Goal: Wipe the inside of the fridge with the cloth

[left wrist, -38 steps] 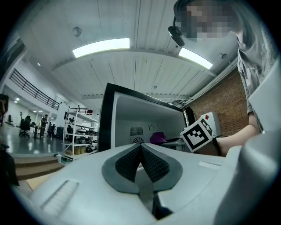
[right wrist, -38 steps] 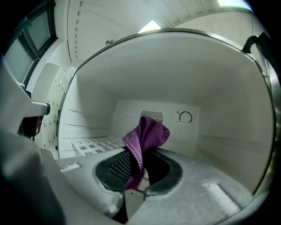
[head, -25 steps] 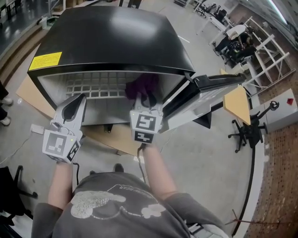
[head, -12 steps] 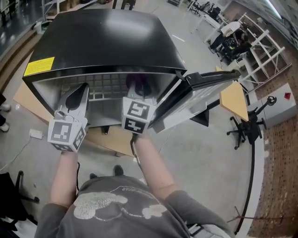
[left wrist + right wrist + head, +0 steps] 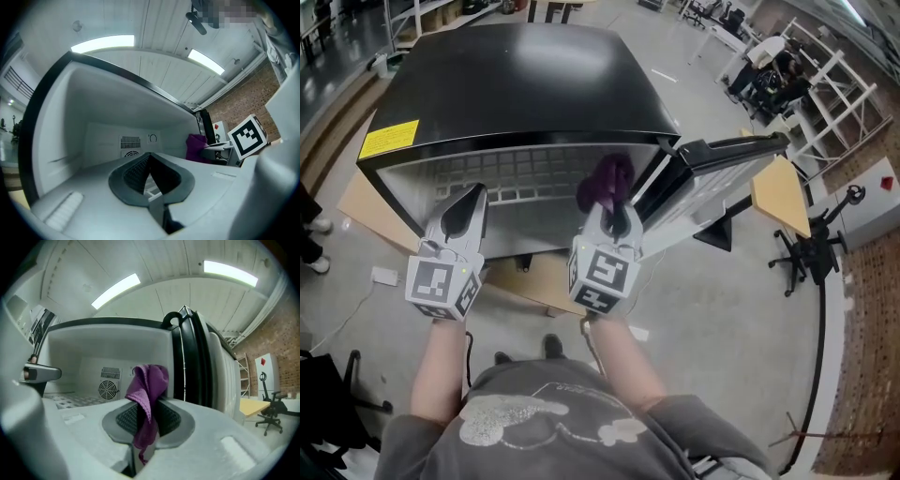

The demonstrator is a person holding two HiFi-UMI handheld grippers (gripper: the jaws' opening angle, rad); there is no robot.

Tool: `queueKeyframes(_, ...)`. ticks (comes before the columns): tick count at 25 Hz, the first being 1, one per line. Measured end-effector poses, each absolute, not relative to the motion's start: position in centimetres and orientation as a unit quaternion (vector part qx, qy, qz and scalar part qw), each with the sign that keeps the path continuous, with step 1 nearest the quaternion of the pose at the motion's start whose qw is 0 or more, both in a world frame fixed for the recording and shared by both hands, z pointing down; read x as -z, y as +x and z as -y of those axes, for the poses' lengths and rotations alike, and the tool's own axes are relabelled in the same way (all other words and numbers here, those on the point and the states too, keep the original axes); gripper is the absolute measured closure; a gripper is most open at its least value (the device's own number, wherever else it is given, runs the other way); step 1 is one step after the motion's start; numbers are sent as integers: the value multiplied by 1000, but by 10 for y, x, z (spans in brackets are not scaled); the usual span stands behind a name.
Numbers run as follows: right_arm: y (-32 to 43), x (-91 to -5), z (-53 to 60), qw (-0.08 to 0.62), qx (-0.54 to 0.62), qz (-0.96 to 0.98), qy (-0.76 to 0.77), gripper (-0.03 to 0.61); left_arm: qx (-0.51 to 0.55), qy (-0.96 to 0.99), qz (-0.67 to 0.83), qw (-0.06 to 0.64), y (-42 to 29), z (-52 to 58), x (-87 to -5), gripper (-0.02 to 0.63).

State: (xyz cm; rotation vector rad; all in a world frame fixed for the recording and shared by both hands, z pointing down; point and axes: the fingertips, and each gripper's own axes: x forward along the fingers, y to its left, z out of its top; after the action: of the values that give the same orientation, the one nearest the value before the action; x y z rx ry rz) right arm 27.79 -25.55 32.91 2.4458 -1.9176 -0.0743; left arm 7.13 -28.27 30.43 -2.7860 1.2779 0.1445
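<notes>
Grey concrete floor (image 5: 703, 356) — brick wall (image 5: 283, 341) right, black office chair (image 5: 802, 255), strip lights (image 5: 115, 289) overhead.

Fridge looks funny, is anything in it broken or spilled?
Nothing stands out. The fridge stands upright, its door swung open to the right, and no spill shows inside. The purple cloth is just bunched up in the right claw.

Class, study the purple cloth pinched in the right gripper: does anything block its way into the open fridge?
Nothing visible does. The door stands open at the right, and the cloth, clamped in the right gripper, faces the open interior of the fridge. The left gripper is off to the left.
</notes>
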Motion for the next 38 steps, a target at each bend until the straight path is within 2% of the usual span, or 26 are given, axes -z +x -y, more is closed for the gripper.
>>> queueKeyframes(3, 254, -333, 238, 2, 39, 654, 755, 537, -47, -912, -406, 31, 70, 267, -304, 598)
queueKeyframes(7, 182, -346, 218, 2, 89, 743, 664, 537, -52, -912, -405, 39, 52, 242, -308, 598)
queueKeyframes(11, 109, -382, 210, 41, 84, 810, 579, 537, -49, -898, -435, 37, 17, 235, -315, 598)
queueKeyframes(17, 45, -454, 233, 85, 33, 853, 514, 537, -45, -876, -480, 33, -30, 236, -325, 598)
queueKeyframes(25, 3, -504, 317, 147, 69, 845, 510, 537, -38, -857, -514, 15, -74, 243, -346, 598)
queueKeyframes(31, -17, -513, 358, 138, 56, 852, 502, 537, -26, -861, -507, 12, -91, 251, -357, 598)
queueKeyframes(38, -25, -510, 334, 139, 84, 866, 474, 537, -21, -866, -499, 7, -89, 257, -364, 598)
